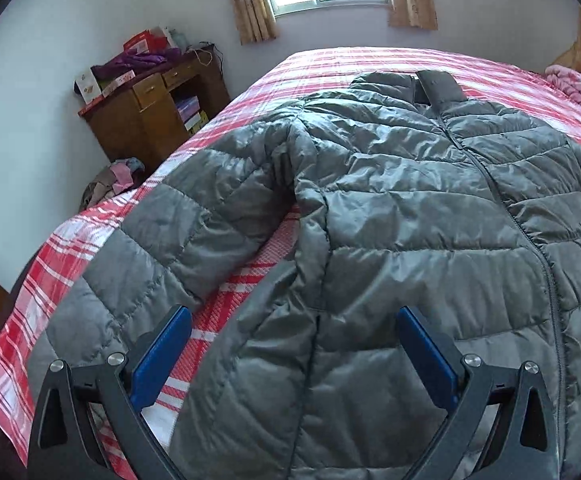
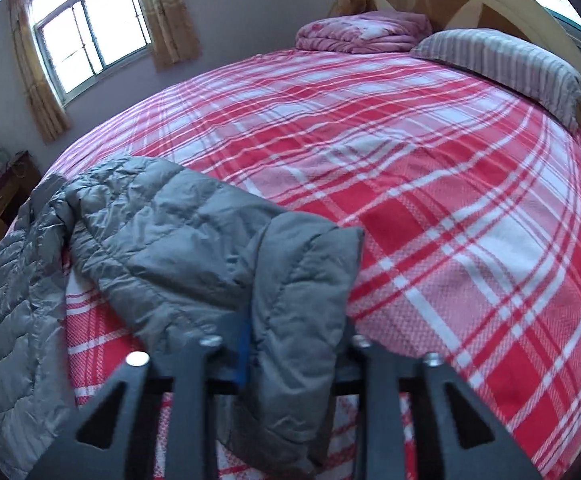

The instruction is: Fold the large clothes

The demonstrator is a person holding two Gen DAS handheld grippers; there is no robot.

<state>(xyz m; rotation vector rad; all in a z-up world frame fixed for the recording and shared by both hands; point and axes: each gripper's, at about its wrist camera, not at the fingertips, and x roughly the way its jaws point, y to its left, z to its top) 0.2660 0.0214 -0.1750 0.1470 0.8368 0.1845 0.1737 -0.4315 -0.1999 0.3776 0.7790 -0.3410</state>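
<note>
Red-checked bed (image 2: 430, 184) carries a grey quilted jacket (image 1: 410, 208), front up. Right gripper (image 2: 290, 360) is clamped on the sleeve cuff (image 2: 302, 280); left gripper (image 1: 294, 344) stands apart over the hem. Best practice: carry the sleeve flat across the chest, avoiding bunching.

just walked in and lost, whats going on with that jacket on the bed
A person with a handheld gripper in each hand is starting to fold a grey quilted puffer jacket spread on the red-and-white plaid bedsheet. The right gripper has its fingers closed on the cuff end of one sleeve. The left gripper is open, its fingers straddling the jacket's hem.
</note>
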